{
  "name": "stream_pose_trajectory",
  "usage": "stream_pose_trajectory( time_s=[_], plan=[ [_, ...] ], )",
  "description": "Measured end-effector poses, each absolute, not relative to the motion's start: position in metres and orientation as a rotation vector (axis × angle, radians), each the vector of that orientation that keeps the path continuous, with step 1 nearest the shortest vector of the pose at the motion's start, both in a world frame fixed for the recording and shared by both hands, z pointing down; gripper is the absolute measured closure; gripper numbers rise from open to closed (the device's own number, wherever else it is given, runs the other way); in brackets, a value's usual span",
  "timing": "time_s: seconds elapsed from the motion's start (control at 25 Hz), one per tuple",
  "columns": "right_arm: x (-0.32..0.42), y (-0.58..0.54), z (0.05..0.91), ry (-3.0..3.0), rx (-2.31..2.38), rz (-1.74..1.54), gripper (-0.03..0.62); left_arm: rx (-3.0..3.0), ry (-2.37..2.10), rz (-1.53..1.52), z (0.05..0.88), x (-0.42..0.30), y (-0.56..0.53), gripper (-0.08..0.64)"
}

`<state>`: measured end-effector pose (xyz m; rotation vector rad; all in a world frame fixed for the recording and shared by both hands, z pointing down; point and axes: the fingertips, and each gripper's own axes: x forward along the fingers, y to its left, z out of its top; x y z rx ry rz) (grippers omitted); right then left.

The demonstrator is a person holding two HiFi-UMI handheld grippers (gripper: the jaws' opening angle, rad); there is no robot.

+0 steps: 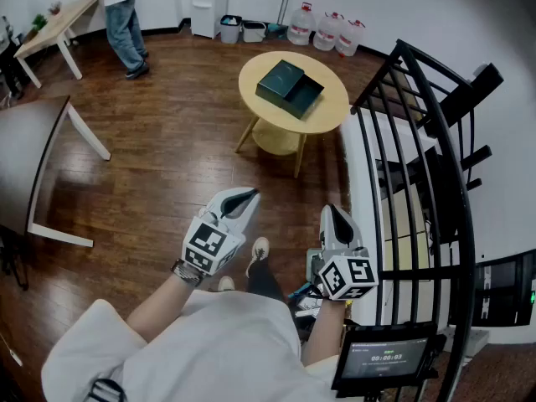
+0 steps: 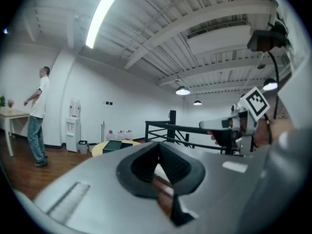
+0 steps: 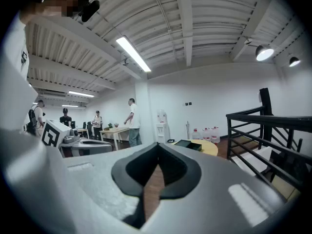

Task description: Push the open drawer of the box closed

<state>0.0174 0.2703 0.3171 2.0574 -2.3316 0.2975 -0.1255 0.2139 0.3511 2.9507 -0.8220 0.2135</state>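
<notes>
Head view: 2 claws are seen, left claw (image 1: 244, 196) & right claw (image 1: 333, 215), both held low by the body. 1 box (image 1: 281, 80) w/ 1 drawer (image 1: 305, 96) slid out is set on 1 round yellow surface (image 1: 328, 114), well ahead of both. 3 water jugs (image 1: 327, 30) are lined along the wall, on a wood floor (image 1: 167, 141).

Left gripper view: jaws are clenched, nothing gripped. The box is seen far off, left of the tip.

Right gripper view: jaws are clenched, empty. The box is far ahead, to the right, w/ the drawer apparently on its right side.

Round yellow table (image 1: 335, 100) on wooden floor (image 1: 167, 162). On top, near the middle, a dark box (image 1: 280, 78), drawer (image 1: 304, 97) slid out to the right.
</notes>
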Motion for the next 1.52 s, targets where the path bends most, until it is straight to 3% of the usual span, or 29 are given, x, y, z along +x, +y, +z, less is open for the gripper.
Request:
stream_pose_trajectory(
  time_s=[0.48, 0.92, 1.52],
  plan=[
    [0.075, 0.165, 0.330, -2.365, 2.032, 0.277, 0.591, 2.922, -0.882, 0.243, 0.356, -0.075, 0.105, 0.554],
    [0.172, 0.051, 0.331, -2.369, 1.989, 0.321, 0.591, 2.908, -0.943, 0.261, 0.353, 0.005, -0.007, 0.554],
    [0.195, -0.017, 0.343, -2.407, 1.927, 0.356, 0.591, 2.861, -1.007, 0.286, 0.361, 0.029, -0.073, 0.554]
  ],
)
